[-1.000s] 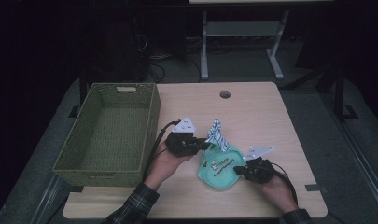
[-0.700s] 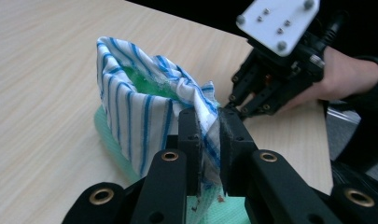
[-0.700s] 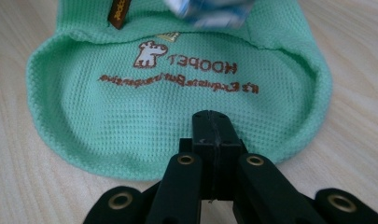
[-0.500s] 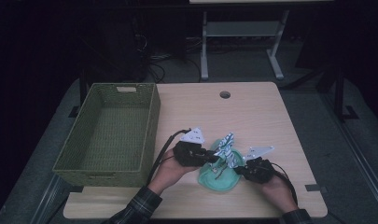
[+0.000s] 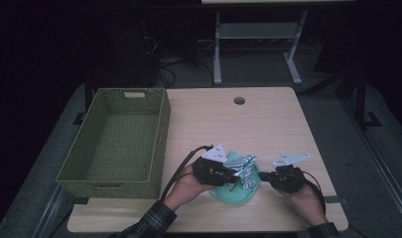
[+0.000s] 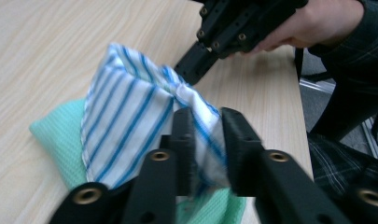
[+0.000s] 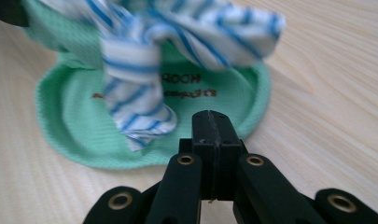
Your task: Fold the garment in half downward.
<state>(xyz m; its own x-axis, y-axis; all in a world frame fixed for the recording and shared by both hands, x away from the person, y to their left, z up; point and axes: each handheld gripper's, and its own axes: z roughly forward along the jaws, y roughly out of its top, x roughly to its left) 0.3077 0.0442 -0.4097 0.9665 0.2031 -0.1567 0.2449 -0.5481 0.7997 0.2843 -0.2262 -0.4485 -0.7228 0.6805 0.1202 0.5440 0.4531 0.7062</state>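
**Striped cloth caught between two tongs above a green one**

A person is working two hand-held tongs over a pale wooden table (image 5: 268,119), handling a blue-and-white striped cloth (image 6: 130,121) that is lying bunched on top of a flat green cloth (image 7: 70,116). The left gripper (image 6: 206,149) is holding a fold of the striped cloth between its black jaws; those jaws have just been opening a little, and the fabric is still sitting between them, pads against it. Just beyond the striped cloth from that tong, the right gripper (image 7: 210,133) is pointing back at it with its jaws pressed fully together, nothing between them, its tips hovering low over the bare wood just short of the green cloth's near rim. From above, the left gripper (image 5: 233,174) and right gripper (image 5: 263,177) are facing each other, the cloths lying between them, mostly on the left tong's side. A woven green basket (image 5: 161,129) is standing on the far side of the left tong, well apart from the cloths.
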